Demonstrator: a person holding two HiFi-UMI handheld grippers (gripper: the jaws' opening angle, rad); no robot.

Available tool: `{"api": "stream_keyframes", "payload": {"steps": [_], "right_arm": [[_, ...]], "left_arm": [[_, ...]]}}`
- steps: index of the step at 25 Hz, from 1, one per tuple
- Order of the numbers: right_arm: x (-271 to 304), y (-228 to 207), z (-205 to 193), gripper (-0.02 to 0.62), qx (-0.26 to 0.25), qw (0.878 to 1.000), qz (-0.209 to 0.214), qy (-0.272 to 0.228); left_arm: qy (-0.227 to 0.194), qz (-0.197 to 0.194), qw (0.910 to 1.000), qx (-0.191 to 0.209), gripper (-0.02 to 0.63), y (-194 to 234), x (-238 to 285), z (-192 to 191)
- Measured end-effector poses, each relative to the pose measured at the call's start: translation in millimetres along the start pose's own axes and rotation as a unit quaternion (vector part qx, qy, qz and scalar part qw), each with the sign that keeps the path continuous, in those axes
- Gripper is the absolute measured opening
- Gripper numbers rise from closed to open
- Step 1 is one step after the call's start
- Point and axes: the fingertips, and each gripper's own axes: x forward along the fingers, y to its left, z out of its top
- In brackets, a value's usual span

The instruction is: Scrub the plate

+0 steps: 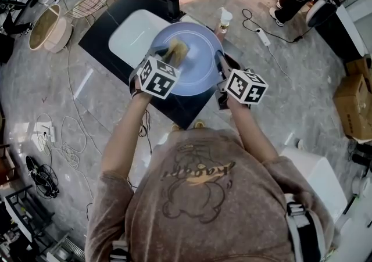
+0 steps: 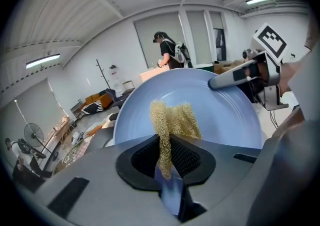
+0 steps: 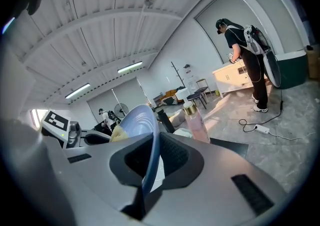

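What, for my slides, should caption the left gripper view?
Left gripper holds a tan mesh scrubber against a round pale-blue plate; right gripper clamps its rim.

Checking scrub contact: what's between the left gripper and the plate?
A tan mesh scrubber, pinched in the left gripper, against the blue plate; the left gripper view shows it.

Both forearms reach forward from the body, elbows bent. The left gripper [image 1: 171, 56] tilts downward, its jaws pinched on a mesh scrubber [image 1: 178, 49]. The right gripper [image 1: 221, 64] lies nearly level, its jaws clamped on the plate [image 1: 200, 72] at its right rim.
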Motion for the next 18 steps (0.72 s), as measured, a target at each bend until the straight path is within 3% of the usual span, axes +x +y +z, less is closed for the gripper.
{"api": "stream_keyframes", "payload": {"steps": [9,18], "right_arm": [[0,-6,10,0.025,0.001,1.000,-0.013,-0.013],[0,6,3,0.026,0.004,1.000,0.003,-0.007]], "left_arm": [[0.010,-0.070,0.9971,0.029,0.063,-66,1,-16],[-0.036,-0.101,0.9941,0.008,0.063,-91,4,22]]}}
